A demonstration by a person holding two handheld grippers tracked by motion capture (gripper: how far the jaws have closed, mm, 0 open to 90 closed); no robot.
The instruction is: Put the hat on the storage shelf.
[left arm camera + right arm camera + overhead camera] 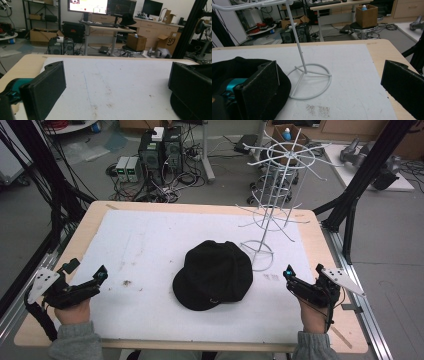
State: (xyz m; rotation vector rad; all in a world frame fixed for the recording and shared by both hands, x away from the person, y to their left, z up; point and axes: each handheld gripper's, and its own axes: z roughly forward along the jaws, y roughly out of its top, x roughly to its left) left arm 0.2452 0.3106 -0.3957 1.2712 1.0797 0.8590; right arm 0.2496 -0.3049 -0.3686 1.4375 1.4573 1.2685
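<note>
— Cap (213, 274) first: from the high view, where does it sit?

— Black, crown up, in the middle of the white mat (150, 240), just beside the ring foot of the white wire rack (272, 210). The left gripper (85, 285) rests at the mat's near left edge, the right gripper (302, 282) at the near right, both apart from the cap.

— And the left gripper view?

— Its jaws stand wide with nothing between them but stained mat (112, 82); a dark curve at the lower right edge is probably the cap, too little to be sure.

— The right gripper view?

— Also spread wide and empty. The cap (244, 67) lies behind the left-hand jaw, the rack's ring base (310, 83) straight ahead, its stem rising out of frame.

— So how would you go in?

— I'd judge the brim the best hold: soft cloth, so pinch a firm edge low, and let the other claw steady the crown. Swing clear of the rack's arms; it looks light enough to tip.
</note>
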